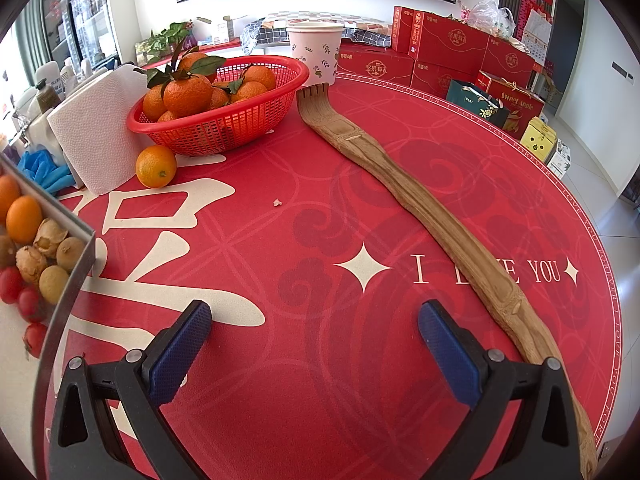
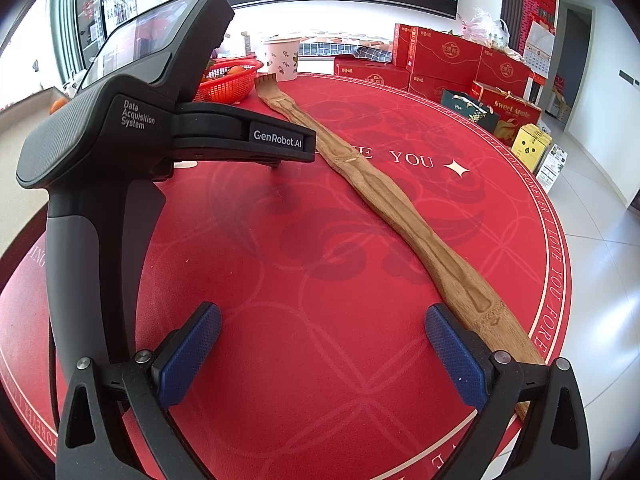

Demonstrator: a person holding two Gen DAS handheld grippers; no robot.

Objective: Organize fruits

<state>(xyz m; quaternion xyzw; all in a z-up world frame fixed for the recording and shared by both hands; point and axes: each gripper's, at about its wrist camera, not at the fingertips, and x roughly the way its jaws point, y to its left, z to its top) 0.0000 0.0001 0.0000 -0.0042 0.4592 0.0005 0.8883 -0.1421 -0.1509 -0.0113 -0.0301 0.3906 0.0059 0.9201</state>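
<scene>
A red mesh basket (image 1: 224,120) piled with leafy oranges (image 1: 188,94) stands at the back left of the red table mat (image 1: 304,216). One loose orange (image 1: 156,166) lies on the mat in front of it. At the far left a grey-rimmed tray (image 1: 70,276) holds oranges, longans and small red tomatoes. My left gripper (image 1: 314,320) hovers open above the mat, nothing between its blue pads. My right gripper (image 2: 322,326) is open too and empty. The left gripper's black body (image 2: 132,128) fills the left of the right wrist view, partly hiding the basket (image 2: 230,80).
A long wooden back scratcher (image 1: 424,208) lies diagonally across the mat, also seen as a back scratcher (image 2: 384,200) beside my right fingertip. A paper towel roll (image 1: 94,136), blue gloves (image 1: 42,170) and a patterned cup (image 1: 316,54) stand near the basket. Red gift boxes (image 1: 440,48) line the back.
</scene>
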